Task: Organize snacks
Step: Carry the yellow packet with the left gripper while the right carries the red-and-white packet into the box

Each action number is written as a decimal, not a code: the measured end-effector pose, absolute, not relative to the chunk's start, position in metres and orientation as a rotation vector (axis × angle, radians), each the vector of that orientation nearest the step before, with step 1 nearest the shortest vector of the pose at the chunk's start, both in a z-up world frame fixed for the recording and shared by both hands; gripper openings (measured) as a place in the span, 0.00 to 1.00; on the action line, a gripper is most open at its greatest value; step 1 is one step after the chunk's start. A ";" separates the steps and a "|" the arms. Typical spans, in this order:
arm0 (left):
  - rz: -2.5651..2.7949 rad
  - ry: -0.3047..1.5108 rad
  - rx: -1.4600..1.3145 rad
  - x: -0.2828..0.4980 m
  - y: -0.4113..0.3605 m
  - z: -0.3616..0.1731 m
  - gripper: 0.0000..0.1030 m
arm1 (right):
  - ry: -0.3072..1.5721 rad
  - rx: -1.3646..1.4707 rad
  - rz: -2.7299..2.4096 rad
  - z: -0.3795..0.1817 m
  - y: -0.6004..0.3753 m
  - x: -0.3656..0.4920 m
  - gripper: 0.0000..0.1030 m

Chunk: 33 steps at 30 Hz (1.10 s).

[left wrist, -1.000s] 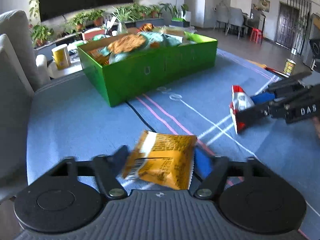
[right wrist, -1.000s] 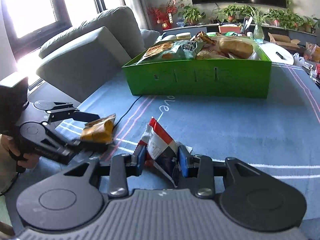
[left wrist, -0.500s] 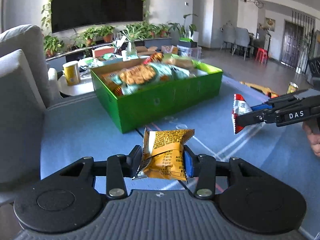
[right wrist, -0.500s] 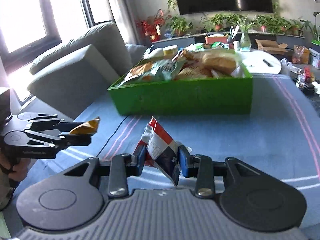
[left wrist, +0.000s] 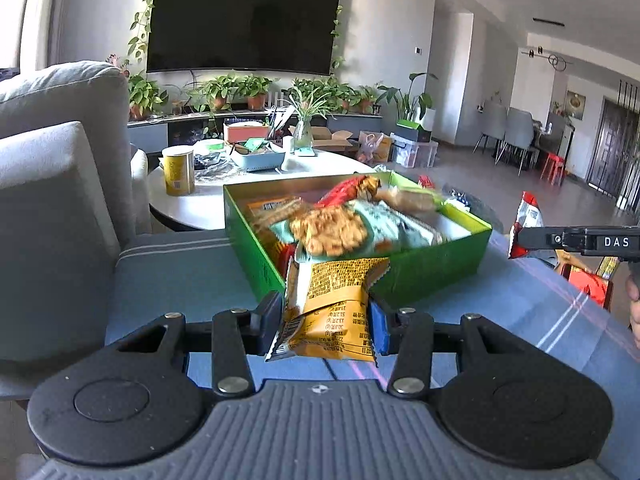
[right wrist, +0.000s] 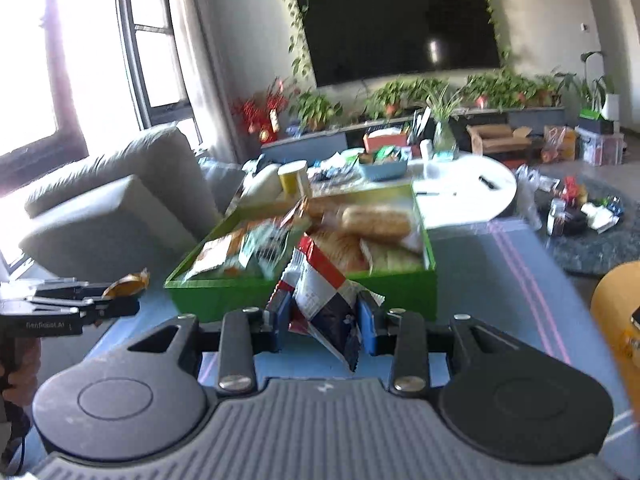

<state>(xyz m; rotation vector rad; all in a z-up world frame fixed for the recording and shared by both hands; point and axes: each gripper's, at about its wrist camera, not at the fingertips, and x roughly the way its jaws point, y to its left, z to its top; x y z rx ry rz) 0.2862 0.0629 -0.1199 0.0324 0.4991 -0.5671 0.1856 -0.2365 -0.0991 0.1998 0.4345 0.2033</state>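
My left gripper (left wrist: pixel 326 320) is shut on an orange snack packet (left wrist: pixel 334 308) and holds it in the air just before the green box (left wrist: pixel 432 268). My right gripper (right wrist: pixel 322 320) is shut on a red, white and dark snack packet (right wrist: pixel 322 296) and holds it in the air before the same green box (right wrist: pixel 224 296). The box is full of snack bags. In the left wrist view the right gripper (left wrist: pixel 520 240) shows at the right edge with its packet (left wrist: pixel 528 216). In the right wrist view the left gripper (right wrist: pixel 120 300) shows at the left with the orange packet (right wrist: pixel 126 284).
The box stands on a blue cloth with pink and white stripes (left wrist: pixel 540 312). A grey sofa (left wrist: pixel 48 184) is at the left. Behind the box is a white round table (left wrist: pixel 224 184) with a yellow can (left wrist: pixel 178 172) and clutter. Snack packs (left wrist: pixel 588 280) lie at the right.
Both grippers have risen from the cloth and moved toward the green box, each carrying its packet. The box looks closer and I see into it from above.
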 end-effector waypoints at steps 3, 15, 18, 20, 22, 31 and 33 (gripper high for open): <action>-0.562 0.490 0.019 0.297 0.058 -0.116 0.41 | 0.429 0.174 0.197 -0.097 -0.237 0.194 1.00; -0.568 0.466 -0.053 0.339 0.040 -0.100 0.41 | 0.403 0.130 0.189 -0.090 -0.238 0.227 1.00; -0.585 0.465 -0.048 0.348 0.032 -0.096 0.41 | 0.412 0.125 0.189 -0.092 -0.237 0.234 1.00; -0.582 0.462 -0.044 0.354 0.029 -0.093 0.41 | 0.417 0.128 0.184 -0.092 -0.238 0.237 1.00; -0.582 0.456 -0.045 0.359 0.026 -0.090 0.42 | 0.420 0.150 0.178 -0.092 -0.240 0.240 1.00; -0.569 0.477 -0.048 0.390 0.014 -0.088 0.44 | 0.414 0.117 0.156 -0.086 -0.235 0.250 1.00; -0.551 0.483 -0.049 0.395 0.012 -0.091 0.50 | 0.421 0.078 0.143 -0.088 -0.232 0.254 1.00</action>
